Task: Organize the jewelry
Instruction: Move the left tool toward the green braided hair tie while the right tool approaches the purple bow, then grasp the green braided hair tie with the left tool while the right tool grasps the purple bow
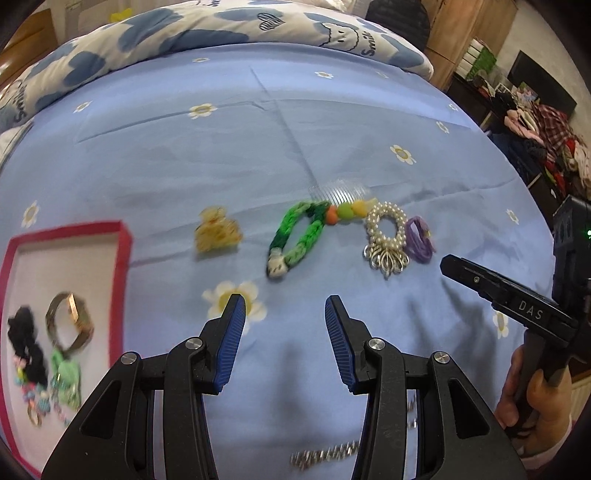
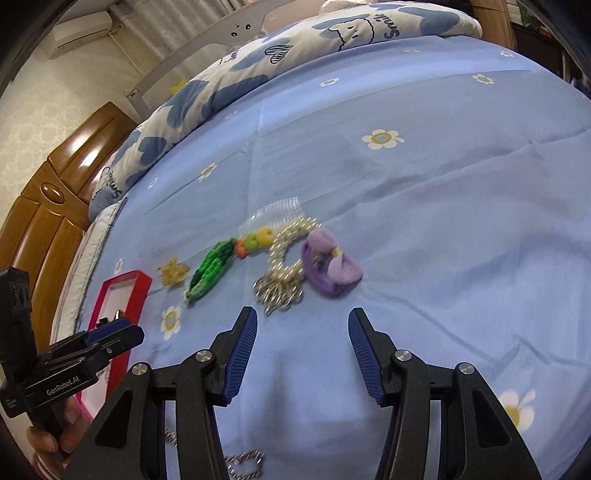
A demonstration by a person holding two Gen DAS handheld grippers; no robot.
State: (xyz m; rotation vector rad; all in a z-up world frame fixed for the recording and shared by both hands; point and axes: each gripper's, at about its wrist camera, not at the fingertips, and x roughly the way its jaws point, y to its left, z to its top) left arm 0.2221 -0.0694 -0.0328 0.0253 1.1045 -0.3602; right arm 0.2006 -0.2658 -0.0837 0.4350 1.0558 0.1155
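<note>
A row of jewelry lies on the blue bedsheet: a yellow hair claw, a green braided band, a clear comb with coloured beads, a pearl bracelet with silver rings and a purple bow hair tie. A red-rimmed tray at the left holds a gold bangle, a black scrunchie and small pieces. My left gripper is open and empty, short of the green band. My right gripper is open and empty, short of the pearl bracelet.
A silver chain lies on the sheet under the grippers. A cloud-print duvet is bunched at the far edge. A wooden headboard stands at the left, cluttered furniture at the right.
</note>
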